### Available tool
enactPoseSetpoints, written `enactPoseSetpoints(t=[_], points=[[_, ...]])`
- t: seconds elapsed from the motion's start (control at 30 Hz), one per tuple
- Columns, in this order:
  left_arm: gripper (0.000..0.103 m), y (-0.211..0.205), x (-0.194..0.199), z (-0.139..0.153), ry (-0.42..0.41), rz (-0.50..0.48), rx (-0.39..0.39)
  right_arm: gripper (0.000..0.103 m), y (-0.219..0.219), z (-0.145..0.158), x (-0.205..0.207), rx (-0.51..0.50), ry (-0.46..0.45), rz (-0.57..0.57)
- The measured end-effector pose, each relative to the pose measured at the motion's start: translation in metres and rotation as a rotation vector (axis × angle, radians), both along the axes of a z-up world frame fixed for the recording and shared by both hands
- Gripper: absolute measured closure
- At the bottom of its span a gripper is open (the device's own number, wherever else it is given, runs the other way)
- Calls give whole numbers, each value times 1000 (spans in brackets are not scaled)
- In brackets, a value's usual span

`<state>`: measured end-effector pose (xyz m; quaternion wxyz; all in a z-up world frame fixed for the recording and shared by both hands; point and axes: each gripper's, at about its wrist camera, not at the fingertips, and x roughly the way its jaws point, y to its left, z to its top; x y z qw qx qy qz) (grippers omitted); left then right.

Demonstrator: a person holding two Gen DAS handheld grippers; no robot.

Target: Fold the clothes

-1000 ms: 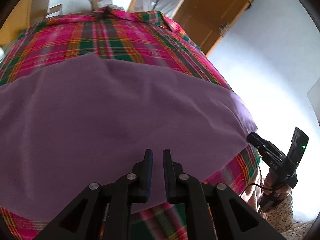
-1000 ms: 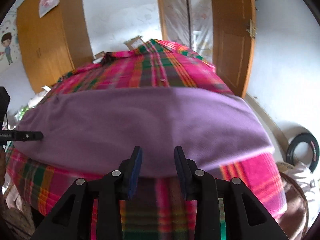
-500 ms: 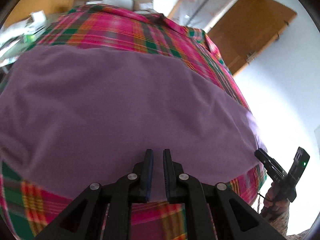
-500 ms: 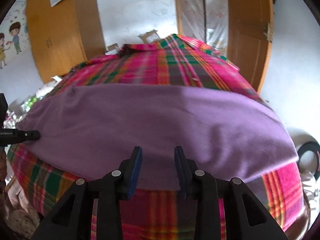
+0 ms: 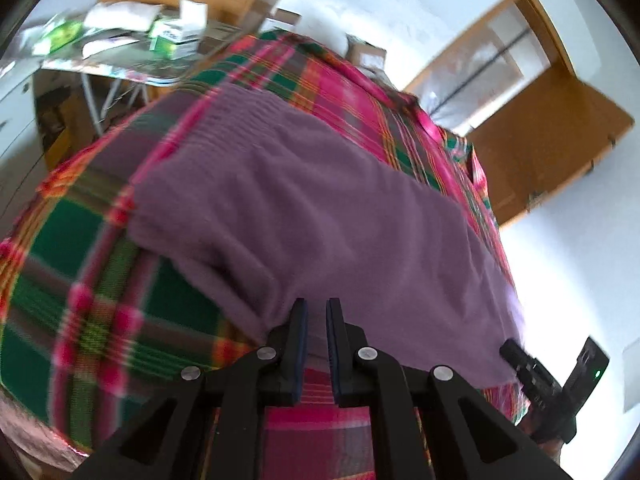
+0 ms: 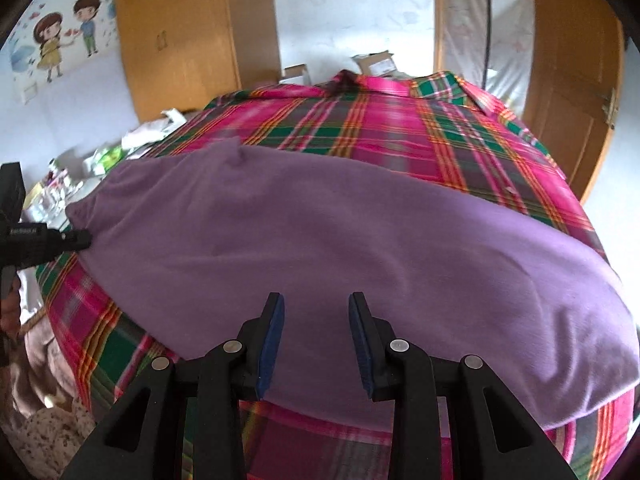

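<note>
Folding looks part done to me — the soft purple knit garment lies as a wide band across the pink-and-green plaid bed cover, my left tongs nearly together at its edge, my right tongs apart above it — with a cluttered side table well clear.

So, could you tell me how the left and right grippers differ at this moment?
The left gripper has its jaws nearly closed, while the right gripper is open wide. The left sits at the purple garment's near edge by a bunched fold; the right hovers over flat cloth. Both point across the plaid bedcover.
</note>
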<state>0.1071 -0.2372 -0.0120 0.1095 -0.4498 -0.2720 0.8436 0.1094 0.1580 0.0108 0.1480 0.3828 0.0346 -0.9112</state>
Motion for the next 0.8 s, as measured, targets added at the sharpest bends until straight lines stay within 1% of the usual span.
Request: enactPoseSetpoints(t=[0.1, 0.13, 0.2, 0.23, 0.3, 0.33, 0.37, 0.4, 0.5, 0.6, 0.67, 0.73, 0.8], points=[[94, -14, 4, 1, 4, 44, 11, 68, -7, 0, -4, 6, -5, 14], [94, -18, 5, 2, 6, 68, 2, 68, -8, 0, -4, 4, -5, 16], [94, -35, 11, 4, 5, 159, -32, 68, -11, 1, -5, -3, -5, 21], [94, -45, 16, 4, 3, 188, -16, 68, -12, 2, -5, -5, -4, 24], [90, -64, 20, -2, -24, 213, 114, 68, -15, 3, -5, -6, -1, 30], [86, -67, 17, -5, -39, 219, 165, 68, -16, 4, -6, -7, 0, 35], [85, -71, 15, -8, -54, 225, 216, 68, -17, 5, -7, -8, 1, 39], [84, -72, 13, -10, -62, 230, 240, 68, -19, 5, -8, -11, 2, 40], [84, -71, 7, -13, -88, 242, 259, 68, -21, 8, -9, -30, 8, 46], [77, -66, -6, -13, -108, 244, 277, 68, -22, 9, -10, -35, 10, 59], [73, -68, -9, -10, -96, 264, 299, 68, -25, 9, -10, -31, 10, 66], [72, -69, -10, -8, -84, 294, 298, 68, -26, 9, -10, -38, 8, 71], [72, -71, -11, -9, -90, 313, 297, 68, -26, 9, -11, -41, 6, 75]])
